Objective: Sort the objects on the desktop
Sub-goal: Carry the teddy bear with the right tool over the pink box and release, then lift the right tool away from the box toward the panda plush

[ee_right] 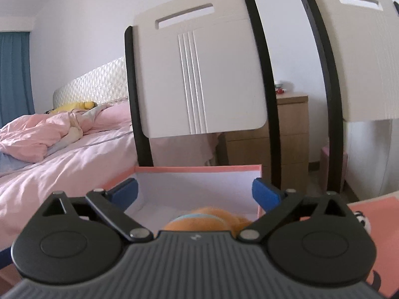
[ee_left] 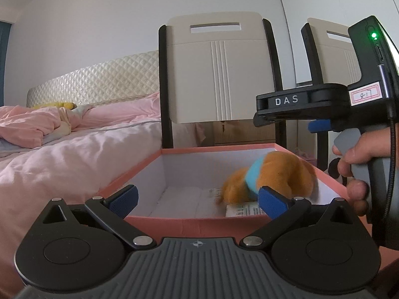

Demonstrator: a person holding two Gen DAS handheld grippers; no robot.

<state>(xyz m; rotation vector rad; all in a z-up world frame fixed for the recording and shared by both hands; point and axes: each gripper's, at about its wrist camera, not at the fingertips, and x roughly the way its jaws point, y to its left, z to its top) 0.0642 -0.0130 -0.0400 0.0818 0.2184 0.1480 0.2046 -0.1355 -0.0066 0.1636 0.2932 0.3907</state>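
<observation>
An orange plush toy point(ee_left: 269, 177) with a light blue band sits inside a pink box point(ee_left: 199, 224) with white inner walls; it looks blurred. No gripper touches it. My left gripper point(ee_left: 198, 201) is open at the box's near rim, its blue pads point(ee_left: 124, 199) wide apart. My right gripper point(ee_right: 195, 193) is open above the box, with the plush toy point(ee_right: 207, 218) just below and behind its fingers. In the left wrist view a hand point(ee_left: 354, 157) holds the right gripper's black body point(ee_left: 299, 99) over the box's right side.
A printed card point(ee_left: 244, 210) lies on the box floor. A pink lid point(ee_right: 369, 211) lies right of the box. Two chair backs point(ee_right: 199, 62) stand behind it, with a pink bed point(ee_left: 62, 154) at the left and a wooden drawer unit point(ee_right: 291, 134) beyond.
</observation>
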